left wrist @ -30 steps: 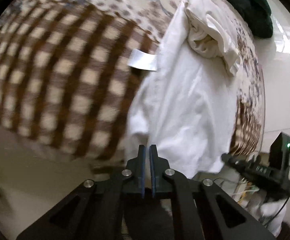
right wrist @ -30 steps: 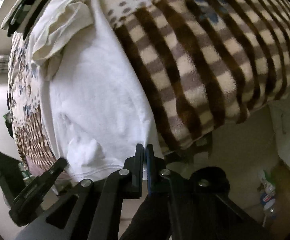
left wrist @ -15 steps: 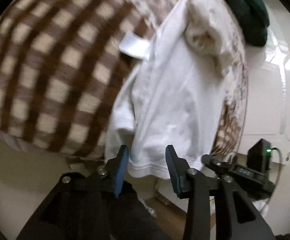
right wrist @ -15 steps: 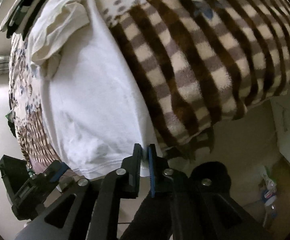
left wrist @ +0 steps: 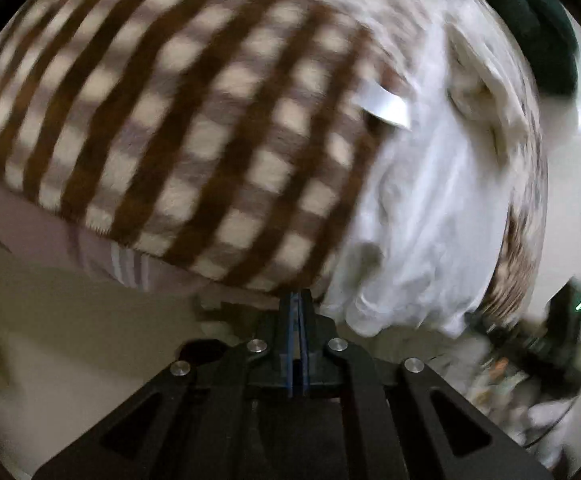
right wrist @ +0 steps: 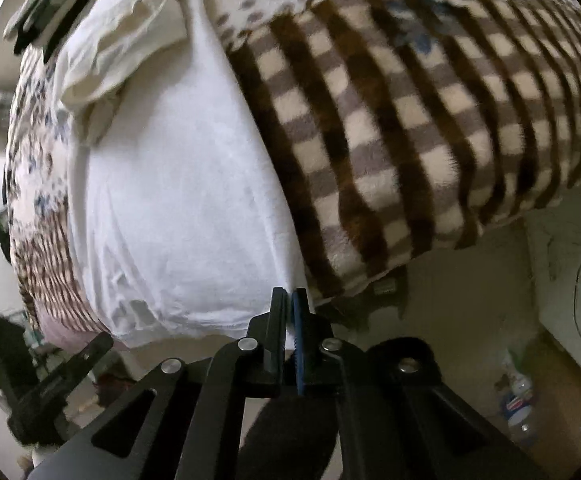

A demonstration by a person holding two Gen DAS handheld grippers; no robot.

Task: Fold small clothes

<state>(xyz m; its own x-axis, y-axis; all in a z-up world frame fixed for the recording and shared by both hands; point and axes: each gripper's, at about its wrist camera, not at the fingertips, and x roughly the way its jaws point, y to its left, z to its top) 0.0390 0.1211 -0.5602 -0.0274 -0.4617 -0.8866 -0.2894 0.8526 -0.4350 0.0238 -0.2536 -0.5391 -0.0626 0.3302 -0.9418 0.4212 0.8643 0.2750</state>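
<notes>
A white garment (right wrist: 178, 208) lies spread over the checked blanket (right wrist: 410, 128) on a bed, its hem at the bed's near edge. It also shows in the left wrist view (left wrist: 430, 216), bunched at its lower corner. My right gripper (right wrist: 289, 300) is shut on the garment's hem corner. My left gripper (left wrist: 297, 300) is shut at the blanket's edge, just left of the garment's bunched corner; nothing shows between its pads. A cream garment (right wrist: 122, 40) lies crumpled at the white one's far end.
A dark green cloth (left wrist: 530, 20) lies at the far end of the bed. A white paper tag (left wrist: 386, 106) lies on the blanket (left wrist: 170, 120). Bottles (right wrist: 518, 400) stand on the floor at the right. The other gripper (right wrist: 50, 380) shows at lower left.
My left gripper, open half a second ago at the hem, has shut and swung left. My right gripper has kept its hold on the hem corner.
</notes>
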